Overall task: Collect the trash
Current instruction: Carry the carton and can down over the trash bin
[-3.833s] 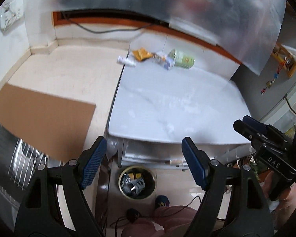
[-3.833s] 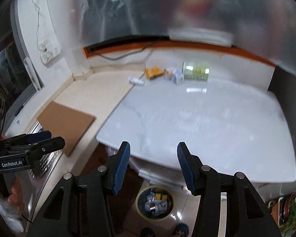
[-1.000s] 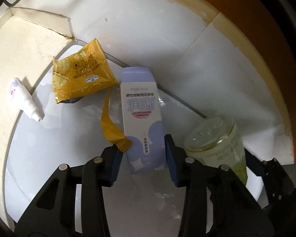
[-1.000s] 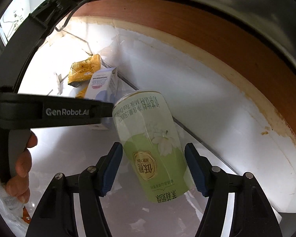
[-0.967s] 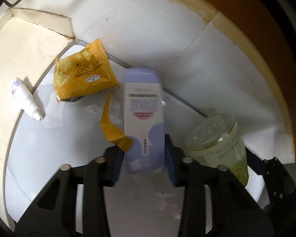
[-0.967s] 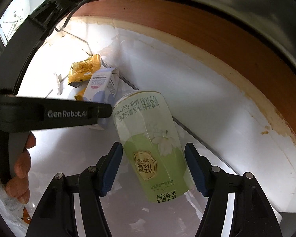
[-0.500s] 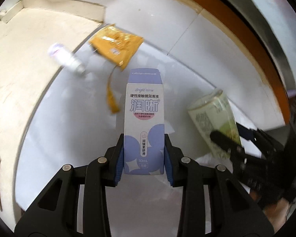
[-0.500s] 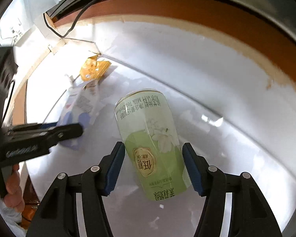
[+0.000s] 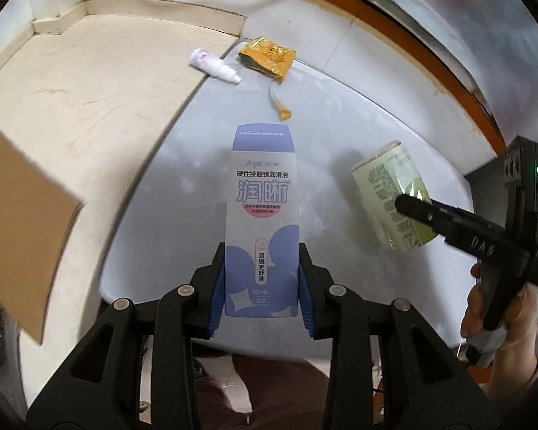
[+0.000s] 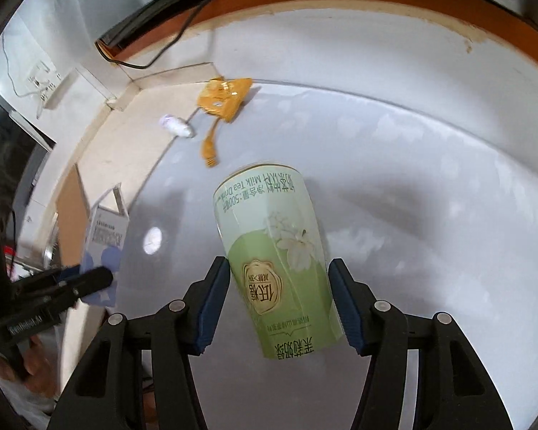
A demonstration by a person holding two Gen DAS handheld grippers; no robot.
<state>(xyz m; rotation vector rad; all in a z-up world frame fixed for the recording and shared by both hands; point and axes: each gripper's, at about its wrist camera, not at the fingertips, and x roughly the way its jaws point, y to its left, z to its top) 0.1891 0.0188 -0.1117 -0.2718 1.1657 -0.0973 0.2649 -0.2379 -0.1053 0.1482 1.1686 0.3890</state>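
Left wrist: left tool clamps eye-drop carton by base, raised above table; yellow wrapper, dropper bottle lie beyond carton.

Right wrist: right tool grips milk tea cup aloft. Risk: tapered cup slips from pads.

The carton is white with lilac-blue circles, a lilac top and a pink label band, while the cup is pale green over a deeper green, printed with white flowers and a gold seal. The wrapper is mustard yellow, the small bottle white with purple print, the desk pale grey-white, and the tongs' pads blue on black.
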